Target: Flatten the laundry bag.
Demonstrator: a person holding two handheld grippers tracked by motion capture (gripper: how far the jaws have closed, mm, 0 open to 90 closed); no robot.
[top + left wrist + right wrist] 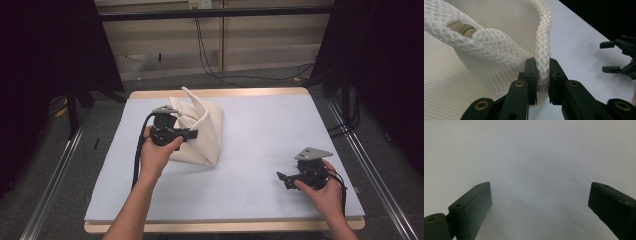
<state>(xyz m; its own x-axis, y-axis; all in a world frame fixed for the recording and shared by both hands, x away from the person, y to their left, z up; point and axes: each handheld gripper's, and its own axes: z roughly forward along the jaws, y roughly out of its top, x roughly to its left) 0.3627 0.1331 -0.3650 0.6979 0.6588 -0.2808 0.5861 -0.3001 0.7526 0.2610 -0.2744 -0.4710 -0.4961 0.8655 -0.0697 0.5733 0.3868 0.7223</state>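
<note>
The left gripper [192, 134] is clamped tight on the white mesh bag [202, 132], both jaws pinching a thick edge of the fabric, seen close up in the left gripper view [543, 82]. That bag [499, 55] stands lifted and folded up in a peak on the far left-centre of the white table cover [260, 150], its lower part resting on the surface. A beige zipper [461, 28] peeks out through a gap in the mesh. Over at the near right, the right gripper [281, 177] rests low over the cover, well apart from the bag, jaws spread wide with nothing between them [540, 205]. It also shows far off in the left gripper view [610, 56].
</note>
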